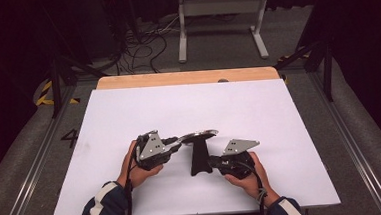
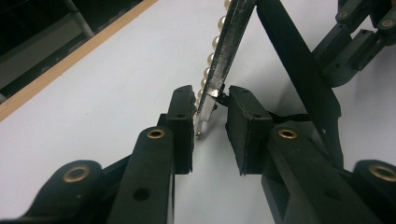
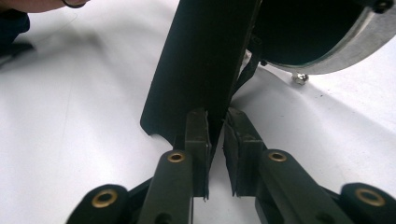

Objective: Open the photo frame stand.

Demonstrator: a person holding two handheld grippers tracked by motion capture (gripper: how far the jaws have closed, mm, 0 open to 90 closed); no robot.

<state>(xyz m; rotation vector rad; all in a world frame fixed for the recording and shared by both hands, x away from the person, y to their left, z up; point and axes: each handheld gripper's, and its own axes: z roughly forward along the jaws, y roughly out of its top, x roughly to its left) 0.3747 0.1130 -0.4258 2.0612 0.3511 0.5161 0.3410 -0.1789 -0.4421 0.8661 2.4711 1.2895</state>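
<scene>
Dim room with dark drapes, cables on the floor beyond. White-covered table (image 1: 258, 108) with a wooden far edge, bare apart from the work. Near the front edge, a black stand (image 1: 200, 159) carrying a round pearl-rimmed mirror (image 1: 198, 135) tipped nearly flat: probably stiff, top-heavy, glass fragile, so best held by rim and base. Right gripper (image 3: 215, 122) fingers nearly closed on the stand's thin edge. Left gripper (image 2: 210, 105) fingers narrowly parted, straddling the mirror's metal rim, contact on one pad, full pinch unclear.

Black claws (image 1: 180, 144) — brass rivets, grey triangular plates — navy white-striped sleeves (image 1: 100, 207).
</scene>
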